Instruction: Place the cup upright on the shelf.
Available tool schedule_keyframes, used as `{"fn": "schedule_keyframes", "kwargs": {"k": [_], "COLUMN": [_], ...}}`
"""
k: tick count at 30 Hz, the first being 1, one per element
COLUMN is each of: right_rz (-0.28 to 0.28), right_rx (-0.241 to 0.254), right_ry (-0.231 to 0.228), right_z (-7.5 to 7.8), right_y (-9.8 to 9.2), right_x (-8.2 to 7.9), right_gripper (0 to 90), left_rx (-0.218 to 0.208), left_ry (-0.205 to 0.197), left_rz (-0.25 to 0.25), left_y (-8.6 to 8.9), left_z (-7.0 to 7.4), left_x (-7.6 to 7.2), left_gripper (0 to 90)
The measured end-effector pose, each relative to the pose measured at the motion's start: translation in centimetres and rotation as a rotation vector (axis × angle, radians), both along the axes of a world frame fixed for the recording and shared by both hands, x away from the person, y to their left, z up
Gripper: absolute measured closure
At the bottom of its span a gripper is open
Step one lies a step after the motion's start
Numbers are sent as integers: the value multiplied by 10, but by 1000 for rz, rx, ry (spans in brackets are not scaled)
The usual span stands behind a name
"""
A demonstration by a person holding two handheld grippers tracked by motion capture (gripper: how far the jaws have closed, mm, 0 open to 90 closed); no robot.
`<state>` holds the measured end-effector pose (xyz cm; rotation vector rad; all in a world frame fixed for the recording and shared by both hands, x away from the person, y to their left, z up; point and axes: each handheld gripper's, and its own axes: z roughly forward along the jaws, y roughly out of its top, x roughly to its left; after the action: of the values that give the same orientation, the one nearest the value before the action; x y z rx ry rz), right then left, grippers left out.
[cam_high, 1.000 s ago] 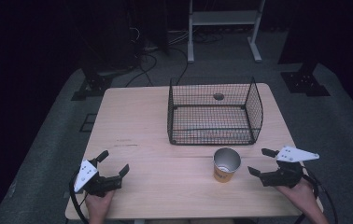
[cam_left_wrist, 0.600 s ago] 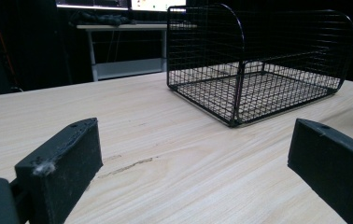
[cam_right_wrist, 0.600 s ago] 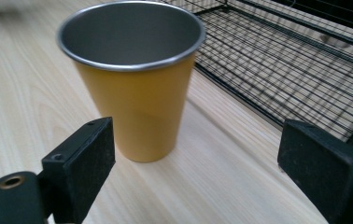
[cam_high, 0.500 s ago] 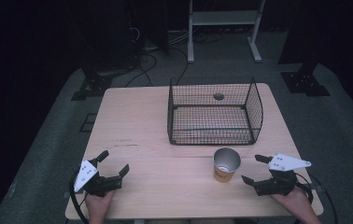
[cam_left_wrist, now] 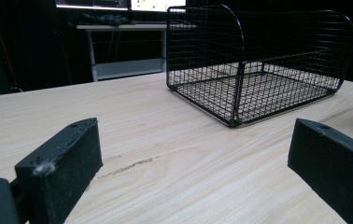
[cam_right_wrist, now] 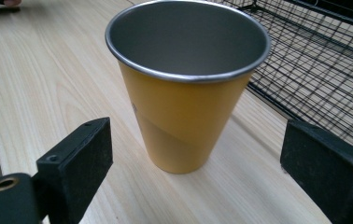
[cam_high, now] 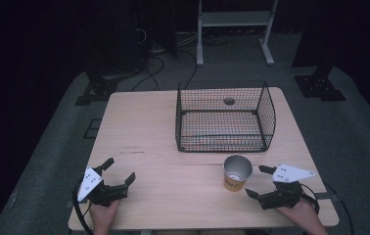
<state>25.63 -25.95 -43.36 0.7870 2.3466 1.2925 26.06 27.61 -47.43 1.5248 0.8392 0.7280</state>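
One table of pale wood carries everything. On it sits one black wire basket, open at the top and standing toward the far edge, right of the middle, with its open side facing the near edge. One cup stands upright just in front of the basket, near the table's near right corner. Two grippers rest at the near edge, one in each of the person's hands.

The cup is a tapered tumbler, wider at the top, with a yellow-orange outside, a grey metal inside and a thin bright rim.

The right gripper lies just right of the cup, its jaws spread wide and aimed at it, holding nothing. The left gripper sits by the near left corner, jaws likewise wide apart and empty, well apart from the cup.
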Motion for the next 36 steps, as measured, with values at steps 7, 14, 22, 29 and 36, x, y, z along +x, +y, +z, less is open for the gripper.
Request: {"fn": "schedule_keyframes", "kwargs": {"k": [7, 14, 22, 29, 36], "right_rz": [-1, -4, -3, -1, 10], "right_rx": [4, -2, 1, 2, 8], "right_ry": [1, 7, 8, 13, 11], "right_z": [-1, -2, -1, -3, -3], "right_y": [8, 15, 23, 29, 38], "right_x": [3, 8, 13, 16, 20], "right_gripper": [87, 86, 65, 30, 30], "left_rx": [0, 0, 0, 0, -1], "left_ry": [-1, -1, -1, -1, -1], "left_rz": [-1, -2, -2, -2, -3], "left_y": [0, 0, 0, 0, 0], "left_z": [0, 0, 0, 0, 0], "left_x": [0, 0, 0, 0, 0], "left_gripper": [23, 23, 23, 23, 23]}}
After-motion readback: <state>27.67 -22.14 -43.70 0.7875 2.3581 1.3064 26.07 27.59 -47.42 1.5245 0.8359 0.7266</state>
